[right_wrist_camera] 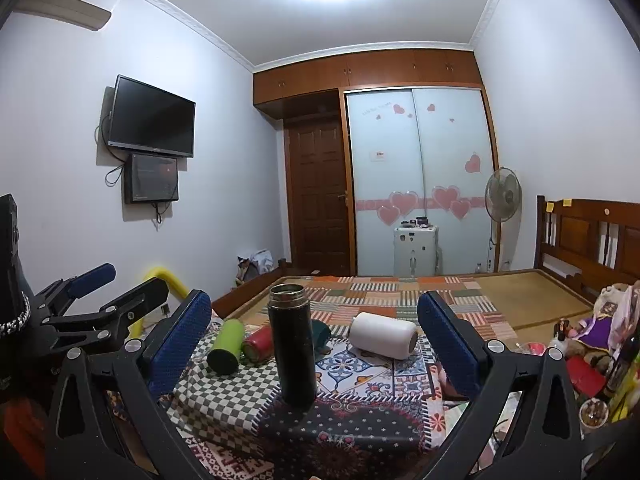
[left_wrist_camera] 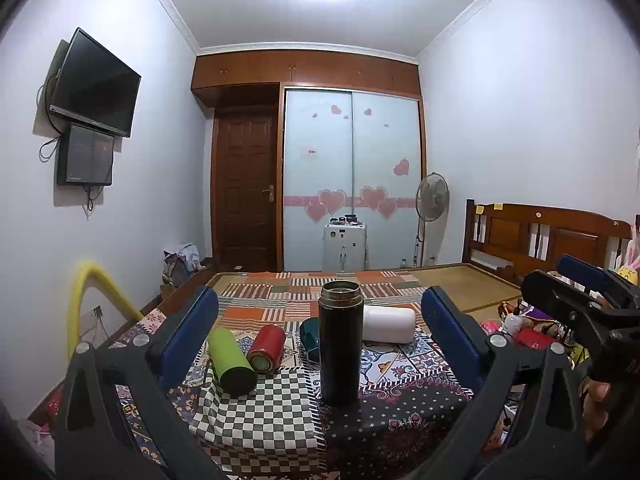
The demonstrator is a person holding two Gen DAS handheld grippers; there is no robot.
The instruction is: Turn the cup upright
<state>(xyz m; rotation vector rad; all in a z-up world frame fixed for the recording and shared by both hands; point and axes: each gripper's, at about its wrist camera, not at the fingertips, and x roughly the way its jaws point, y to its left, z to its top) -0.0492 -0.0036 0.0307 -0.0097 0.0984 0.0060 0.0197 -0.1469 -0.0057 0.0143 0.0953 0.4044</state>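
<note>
A tall black flask (left_wrist_camera: 340, 344) stands upright on the patterned cloth, open top up; it also shows in the right wrist view (right_wrist_camera: 292, 344). Four cups lie on their sides behind it: green (left_wrist_camera: 231, 361) (right_wrist_camera: 226, 346), red (left_wrist_camera: 267, 347) (right_wrist_camera: 257, 343), dark teal (left_wrist_camera: 310, 336) (right_wrist_camera: 322, 332), and white (left_wrist_camera: 388, 324) (right_wrist_camera: 384, 335). My left gripper (left_wrist_camera: 320, 332) is open and empty, jaws wide either side of the flask, set back from it. My right gripper (right_wrist_camera: 314, 332) is open and empty, likewise short of the flask.
A patchwork-covered table (left_wrist_camera: 280, 420) sits on a bed with a wooden headboard (right_wrist_camera: 588, 236) at the right. Clutter and toys (right_wrist_camera: 592, 344) lie at the right edge. A yellow tube (left_wrist_camera: 92, 300) arches at the left. The right gripper shows in the left view (left_wrist_camera: 580, 296).
</note>
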